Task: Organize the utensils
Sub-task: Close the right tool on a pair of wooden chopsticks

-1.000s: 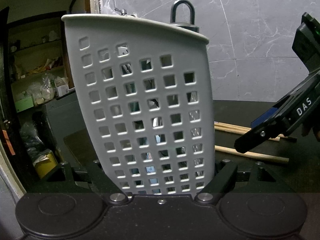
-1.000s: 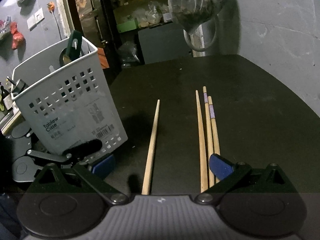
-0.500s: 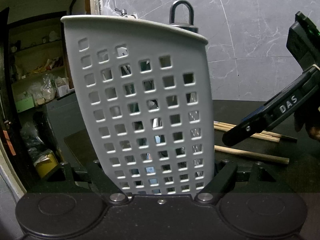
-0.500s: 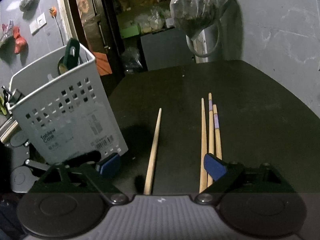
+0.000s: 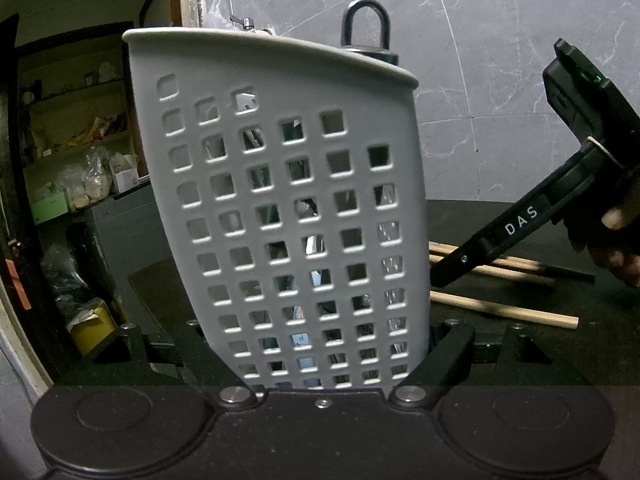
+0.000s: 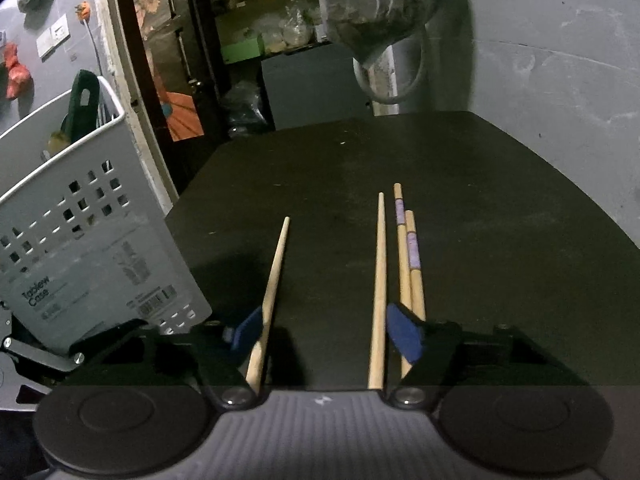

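My left gripper (image 5: 320,360) is shut on the base of a grey perforated utensil basket (image 5: 280,184), held upright close to the camera; the basket (image 6: 80,264) also shows at the left in the right wrist view. Several wooden chopsticks lie on the black table (image 6: 480,200). My right gripper (image 6: 326,334) is low over them with its jaws closing. A lone chopstick (image 6: 272,288) and a second chopstick (image 6: 378,280) lie between the blue pads (image 6: 404,336). Two purple-banded chopsticks (image 6: 412,256) lie just outside the right pad. One right gripper finger (image 5: 460,272) shows beside the basket.
A green-handled utensil (image 6: 82,104) and a black loop handle (image 5: 366,24) stick out of the basket. A filled plastic bag (image 6: 372,4) hangs beyond the table's far edge. Shelves and a doorway lie to the left, and a marble wall stands behind.
The right gripper's jaws have narrowed around two chopsticks, and it has shifted a little toward the basket. The left gripper and basket have not moved.
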### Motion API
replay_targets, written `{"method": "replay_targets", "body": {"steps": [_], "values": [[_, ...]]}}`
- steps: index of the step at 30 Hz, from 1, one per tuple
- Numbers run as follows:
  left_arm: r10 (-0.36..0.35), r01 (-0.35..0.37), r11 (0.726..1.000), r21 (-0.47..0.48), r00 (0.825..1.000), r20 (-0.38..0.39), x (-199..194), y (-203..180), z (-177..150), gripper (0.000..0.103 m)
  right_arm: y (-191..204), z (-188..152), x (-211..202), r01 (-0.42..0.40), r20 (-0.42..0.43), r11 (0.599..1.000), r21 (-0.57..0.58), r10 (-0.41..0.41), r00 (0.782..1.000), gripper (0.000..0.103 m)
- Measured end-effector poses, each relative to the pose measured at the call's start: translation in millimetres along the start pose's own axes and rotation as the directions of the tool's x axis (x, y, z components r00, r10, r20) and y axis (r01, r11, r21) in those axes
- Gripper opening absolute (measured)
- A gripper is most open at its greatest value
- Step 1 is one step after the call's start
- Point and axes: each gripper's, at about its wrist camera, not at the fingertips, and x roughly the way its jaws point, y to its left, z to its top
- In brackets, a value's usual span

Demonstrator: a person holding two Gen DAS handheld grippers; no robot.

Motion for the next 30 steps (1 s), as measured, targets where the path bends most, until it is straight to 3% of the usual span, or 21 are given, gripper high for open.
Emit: {"method": "replay_targets", "body": {"steps": [3, 7, 12, 18, 24, 29, 30], "values": [[0.0, 0.0, 1.0, 0.0, 1.0, -0.001, -0.5, 0.2, 0.0, 0.082, 1.8, -1.6, -1.1, 0.003, -0.002, 1.0, -0.013, -0.003, 1.0, 0.052], [-0.001, 0.001, 1.0, 0.0, 1.0, -0.002, -0.8, 1.2, 0.4, 0.082, 8.1, -5.6, -2.9, 0.026, 0.001, 0.999, -0.039, -0.026, 1.0, 0.027], [-0.001, 0.001, 1.0, -0.001, 1.0, -0.002, -0.8, 1.1, 0.3, 0.082, 16.5, -9.9, -6.9, 0.022, -0.008, 0.998, -0.063, -0.022, 1.0, 0.016], [-0.001, 0.001, 1.0, -0.001, 1.0, -0.004, -1.0, 1.9, 0.6, 0.082, 28.0, -18.2, -18.1, -0.008, -0.029, 0.996, -0.094, 0.006, 1.0, 0.014], [-0.001, 0.001, 1.0, -0.001, 1.0, -0.004, -1.2, 1.7, 0.4, 0.082, 29.8, -22.7, -25.5, -0.016, -0.04, 0.996, -0.089, 0.013, 0.999, 0.016], [-0.001, 0.001, 1.0, 0.001, 1.0, -0.004, -1.7, 1.6, -0.3, 0.082, 16.5, -17.4, -24.0, -0.066, -0.029, 0.998, 0.013, 0.066, 0.997, 0.048], [-0.001, 0.001, 1.0, 0.0, 1.0, -0.004, -1.6, 1.5, -0.2, 0.082, 15.4, -16.5, -22.8, -0.077, -0.03, 0.997, 0.025, 0.077, 0.997, 0.061]]}}
